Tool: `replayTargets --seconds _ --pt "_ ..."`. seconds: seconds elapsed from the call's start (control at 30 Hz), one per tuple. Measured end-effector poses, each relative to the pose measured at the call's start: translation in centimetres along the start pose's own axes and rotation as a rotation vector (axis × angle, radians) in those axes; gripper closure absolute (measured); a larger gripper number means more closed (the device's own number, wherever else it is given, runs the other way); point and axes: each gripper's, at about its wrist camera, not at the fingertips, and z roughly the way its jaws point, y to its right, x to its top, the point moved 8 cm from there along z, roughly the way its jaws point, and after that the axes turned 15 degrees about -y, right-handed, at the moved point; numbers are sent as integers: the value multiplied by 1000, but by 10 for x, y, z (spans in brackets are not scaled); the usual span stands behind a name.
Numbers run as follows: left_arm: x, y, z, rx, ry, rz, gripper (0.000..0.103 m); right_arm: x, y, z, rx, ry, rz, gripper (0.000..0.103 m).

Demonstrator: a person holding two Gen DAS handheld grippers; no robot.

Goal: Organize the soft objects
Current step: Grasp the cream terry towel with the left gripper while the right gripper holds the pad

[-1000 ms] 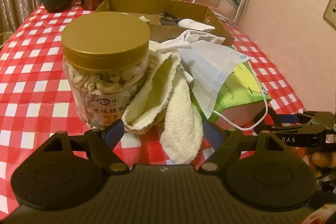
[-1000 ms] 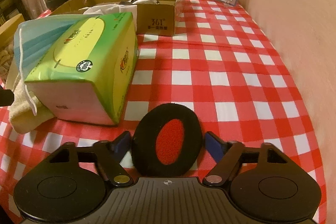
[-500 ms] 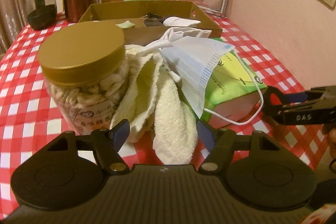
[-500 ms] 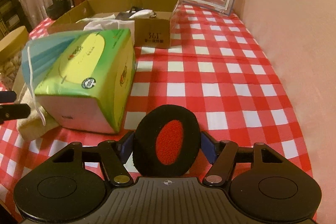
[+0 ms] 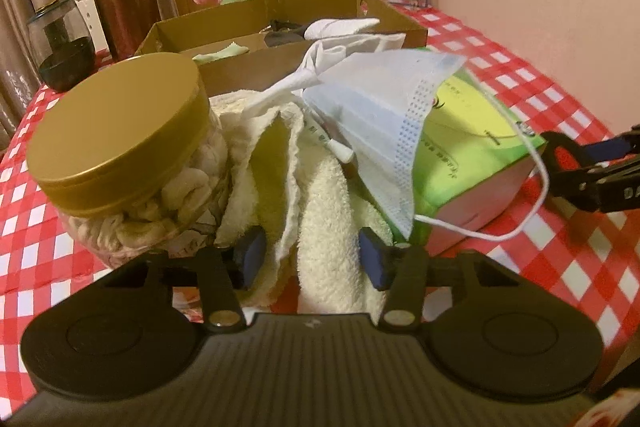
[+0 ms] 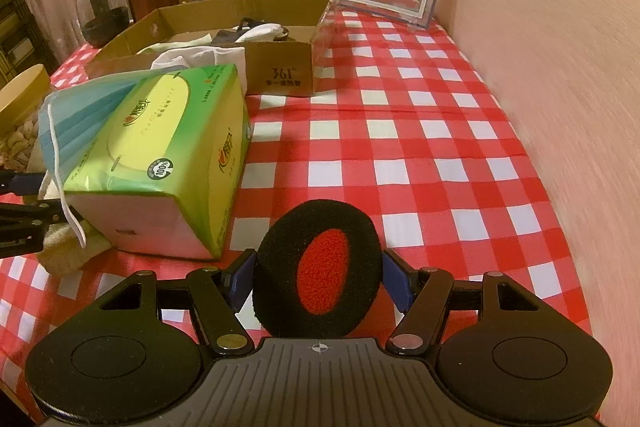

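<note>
Left wrist view: left gripper (image 5: 312, 259) jaws closing around the cream terry towel (image 5: 332, 227), heaped between the gold-lidded nut jar (image 5: 120, 131) and green tissue pack (image 5: 472, 151).
Right wrist view: right gripper (image 6: 318, 277) clamps a black-and-red foam ear pad (image 6: 318, 267) above the red-checked tabletop (image 6: 420, 155).

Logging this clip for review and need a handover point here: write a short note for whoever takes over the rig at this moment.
Left gripper: jaws closing around the towel, pads not yet pressing on it.
Right gripper: shut on the black-and-red foam pad, held above the table.
Towel lies between the jar and tissue pack; a mask drapes over towel and pack.
Done: some soft items already in the box.
Left: finish the towel grasp, then box the towel, pad and mask.
</note>
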Motion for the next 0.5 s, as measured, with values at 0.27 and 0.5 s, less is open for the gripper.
replayTargets --seconds 0.27,0.5 --pt "-4 2 -2 -46 -40 -30 90 3 4 -7 -8 14 3 37" --pt "-14 3 -31 -92 -27 -60 90 6 3 -22 -9 42 3 37"
